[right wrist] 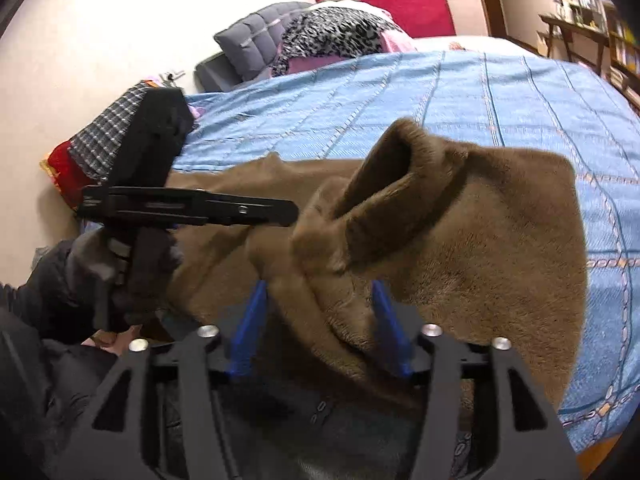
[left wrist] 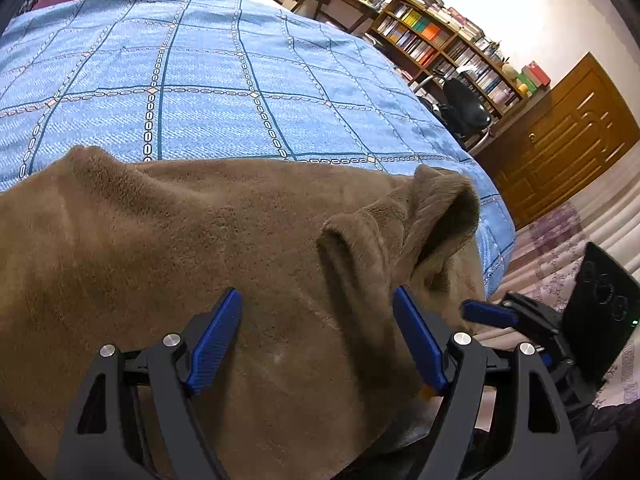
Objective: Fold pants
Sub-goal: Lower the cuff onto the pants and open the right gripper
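Observation:
Brown fleece pants [left wrist: 200, 240] lie spread on the near part of a blue checked bedspread [left wrist: 200, 80]. My left gripper [left wrist: 316, 300] hangs open just above the flat cloth, nothing pinched between its blue pads. At the pants' right end a rumpled fold [left wrist: 432, 208] stands up. In the right wrist view that fold [right wrist: 392, 184] rises from the pants [right wrist: 480, 240], with bunched cloth lying loose between the parted pads of my right gripper [right wrist: 318, 292]. The left gripper [right wrist: 288, 212] shows side-on at the left, held by a gloved hand [right wrist: 140, 264].
The bedspread [right wrist: 440, 92] stretches away beyond the pants. Grey cushions [right wrist: 256, 44] and a leopard-print blanket [right wrist: 332, 36] lie at the bed's head, plaid clothes [right wrist: 108, 132] at its left. Right of the bed stand a bookshelf [left wrist: 440, 40], an office chair [left wrist: 464, 104] and a wooden door [left wrist: 560, 140].

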The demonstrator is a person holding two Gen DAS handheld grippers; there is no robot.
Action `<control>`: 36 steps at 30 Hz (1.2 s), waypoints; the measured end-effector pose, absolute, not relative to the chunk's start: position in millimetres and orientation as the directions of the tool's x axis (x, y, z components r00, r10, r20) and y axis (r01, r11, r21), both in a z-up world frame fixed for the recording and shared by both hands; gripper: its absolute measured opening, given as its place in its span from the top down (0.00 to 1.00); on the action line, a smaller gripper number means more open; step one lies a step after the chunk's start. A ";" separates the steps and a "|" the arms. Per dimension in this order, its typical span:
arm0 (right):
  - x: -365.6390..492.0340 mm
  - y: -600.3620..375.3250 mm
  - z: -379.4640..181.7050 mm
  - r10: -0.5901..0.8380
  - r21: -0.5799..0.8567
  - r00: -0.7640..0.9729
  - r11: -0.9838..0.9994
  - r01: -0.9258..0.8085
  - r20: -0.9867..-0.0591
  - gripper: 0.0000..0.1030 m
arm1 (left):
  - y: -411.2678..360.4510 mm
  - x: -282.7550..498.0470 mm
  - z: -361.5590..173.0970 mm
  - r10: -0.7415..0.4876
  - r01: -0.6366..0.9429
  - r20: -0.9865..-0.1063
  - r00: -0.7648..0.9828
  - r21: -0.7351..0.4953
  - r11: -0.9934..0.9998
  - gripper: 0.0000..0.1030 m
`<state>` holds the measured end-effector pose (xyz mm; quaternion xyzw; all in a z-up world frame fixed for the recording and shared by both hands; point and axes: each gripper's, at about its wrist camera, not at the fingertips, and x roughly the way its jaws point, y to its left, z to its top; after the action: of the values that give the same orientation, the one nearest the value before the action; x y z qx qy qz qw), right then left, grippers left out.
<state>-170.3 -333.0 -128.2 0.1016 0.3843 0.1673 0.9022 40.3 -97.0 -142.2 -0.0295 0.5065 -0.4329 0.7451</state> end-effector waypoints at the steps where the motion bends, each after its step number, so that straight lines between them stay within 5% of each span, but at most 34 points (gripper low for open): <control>1: -172.3 -336.2 -124.9 0.372 0.307 0.660 0.926 -0.219 -0.653 0.43 | -97.0 41.8 -142.9 -0.674 0.616 -0.730 0.112 -0.481 0.624 0.25; 11: -120.8 -381.3 -121.4 0.411 0.517 0.724 0.851 -0.088 -0.554 0.43 | -97.8 37.0 -142.2 -0.670 0.624 -0.735 0.106 -0.475 0.620 0.25; 19: -76.2 -370.1 -145.6 0.516 0.588 0.642 0.799 -0.122 -0.568 0.42 | -86.7 36.6 -141.9 -0.660 0.615 -0.742 0.119 -0.467 0.635 0.25; 36: -111.9 -394.0 -144.1 0.615 0.768 0.669 0.632 -0.102 -0.417 0.41 | -120.1 19.0 -147.2 -0.684 0.641 -0.729 0.031 -0.511 0.573 0.18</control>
<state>-111.9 -394.0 -144.1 0.3714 0.3456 0.2148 0.8345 19.0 -120.1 -147.2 -0.0207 0.5210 -0.4616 0.7177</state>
